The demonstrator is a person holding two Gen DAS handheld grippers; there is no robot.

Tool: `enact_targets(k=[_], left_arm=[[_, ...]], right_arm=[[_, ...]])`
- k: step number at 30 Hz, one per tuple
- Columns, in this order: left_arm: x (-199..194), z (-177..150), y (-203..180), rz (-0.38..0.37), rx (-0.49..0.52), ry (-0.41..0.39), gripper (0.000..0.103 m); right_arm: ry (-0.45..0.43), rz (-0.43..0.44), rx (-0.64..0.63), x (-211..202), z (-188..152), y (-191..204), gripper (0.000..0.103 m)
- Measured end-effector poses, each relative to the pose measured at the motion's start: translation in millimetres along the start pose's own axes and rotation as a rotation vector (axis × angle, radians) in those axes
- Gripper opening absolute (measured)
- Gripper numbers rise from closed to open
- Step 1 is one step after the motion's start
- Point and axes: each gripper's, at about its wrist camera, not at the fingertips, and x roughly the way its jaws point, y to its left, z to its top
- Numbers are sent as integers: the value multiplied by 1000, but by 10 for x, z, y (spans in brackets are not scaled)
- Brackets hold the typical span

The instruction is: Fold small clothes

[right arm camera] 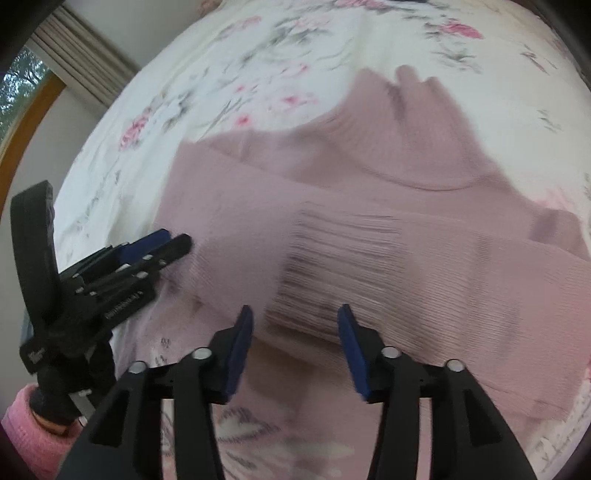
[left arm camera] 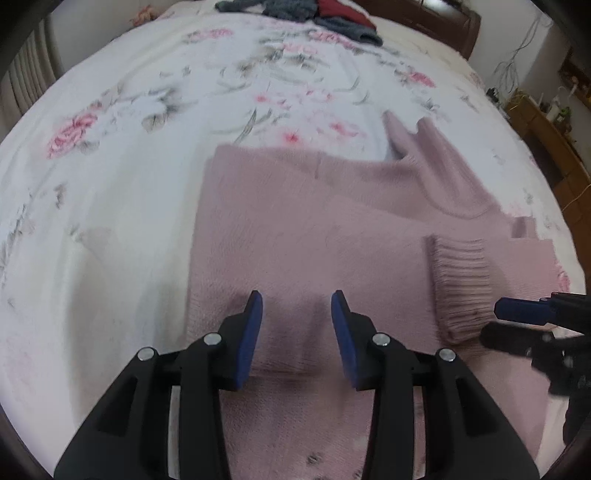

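A dusty-pink knit sweater [left arm camera: 295, 221] lies partly folded on a floral bedsheet [left arm camera: 129, 147]. A sleeve is laid across its body, ending in a ribbed cuff [left arm camera: 461, 284]. The tall collar [left arm camera: 443, 166] points to the far right. My left gripper [left arm camera: 295, 299] is open just above the sweater's near part, with nothing between its fingers. My right gripper [left arm camera: 493, 322] comes in from the right beside the cuff. In the right wrist view, the right gripper [right arm camera: 294, 312] is open with the cuff [right arm camera: 332, 258] just ahead of its tips. The left gripper [right arm camera: 175, 240] sits at the sweater's [right arm camera: 406, 166] left edge.
A pile of dark grey and red clothes [left arm camera: 303, 11] lies at the far end of the bed. Wooden furniture [left arm camera: 546, 147] stands to the right, and a curtain and window [right arm camera: 22, 85] to the left. A hand in a pink sleeve [right arm camera: 26, 424] holds the left gripper.
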Motion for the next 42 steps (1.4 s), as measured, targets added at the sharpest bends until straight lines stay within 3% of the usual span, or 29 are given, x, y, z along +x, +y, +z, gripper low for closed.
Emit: enact_targets(k=[5,7,8,11,15,20,27,32,36,39,42], left_arm=[[85,-51,30,-4,13,-8,39],[96,-53,36,-7,13,-7,39],[101,-48,43,-10,10,-6,39],[100,-47,54,-14,2,-2,39],[101,-50,47,-11,0,-1,39],[108,-42,41,-6,-7,1,39],[122,-42,12,12,7,1,40],[128,-41,14,18,11,1,40],[145,-43,-16,33,26,0,41],[149,-40,-25,40,30,3,42],[99,-8,-36,49,31,5,42]], right_arm=[[35,-98,-41,300,22,100,63],[30,-166,-78,358,13,118,51],[26,-194,-84,353,11,112,39],[11,-171,-41,224,2,-42,8],[-38,-63,63,-101,-87,-377,8],[-108,-48,130,-543,-213,-769,8],[-173,-102,209,-1014,-427,-1317,8],[-159,-123,272,-1030,-570,-1672,8],[-93,-74,356,-850,-753,-1986,9],[-55,-88,379,-753,-867,-2088,16],[-78,-102,391,-852,-932,-2129,19]])
